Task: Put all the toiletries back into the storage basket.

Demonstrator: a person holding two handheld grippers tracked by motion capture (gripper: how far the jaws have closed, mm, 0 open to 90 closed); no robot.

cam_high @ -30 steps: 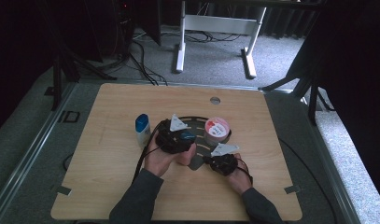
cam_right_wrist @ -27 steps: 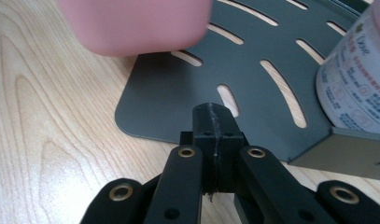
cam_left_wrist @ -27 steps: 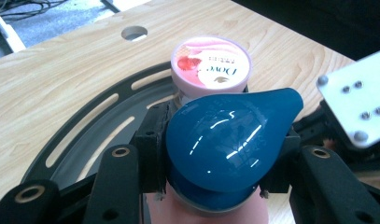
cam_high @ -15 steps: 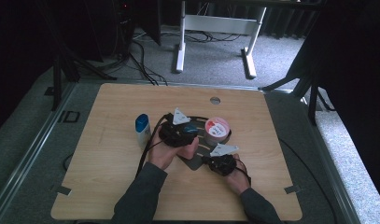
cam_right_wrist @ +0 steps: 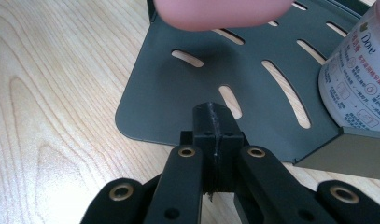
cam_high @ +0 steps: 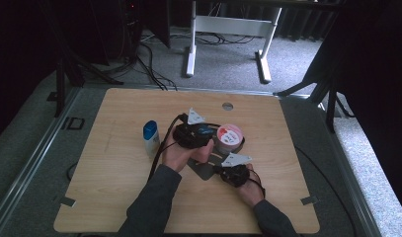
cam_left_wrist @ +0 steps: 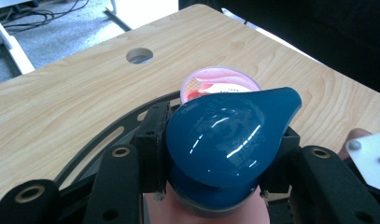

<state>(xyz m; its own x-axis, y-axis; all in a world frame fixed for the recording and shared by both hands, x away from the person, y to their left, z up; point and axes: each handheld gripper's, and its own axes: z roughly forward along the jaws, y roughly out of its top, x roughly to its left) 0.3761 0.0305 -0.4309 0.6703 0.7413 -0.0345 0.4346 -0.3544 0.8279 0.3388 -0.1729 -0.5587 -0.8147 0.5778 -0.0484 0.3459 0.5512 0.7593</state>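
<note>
gripping a blue-capped bottle [cam_left_wrist: 229, 140] by its cap, the left gripper [cam_high: 191, 136] carries it above the slotted grey tray [cam_right_wrist: 187, 93], just beside the pink tub [cam_high: 230, 137] there, likely to set it alongside; the right gripper [cam_right_wrist: 214, 135], fingers clenched empty, pins the tray's edge to the bench [cam_high: 114, 173].

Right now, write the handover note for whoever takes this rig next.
Left tool: shut on the blue-capped bottle, held over the slotted dark tray.
Right tool: jaws together, pressing on the tray's near edge.
Pink Dove container already stands on the tray; a second blue-capped bottle waits on the table to the left.
Left, by the look of it: set the held bottle down beside the Dove container.
</note>
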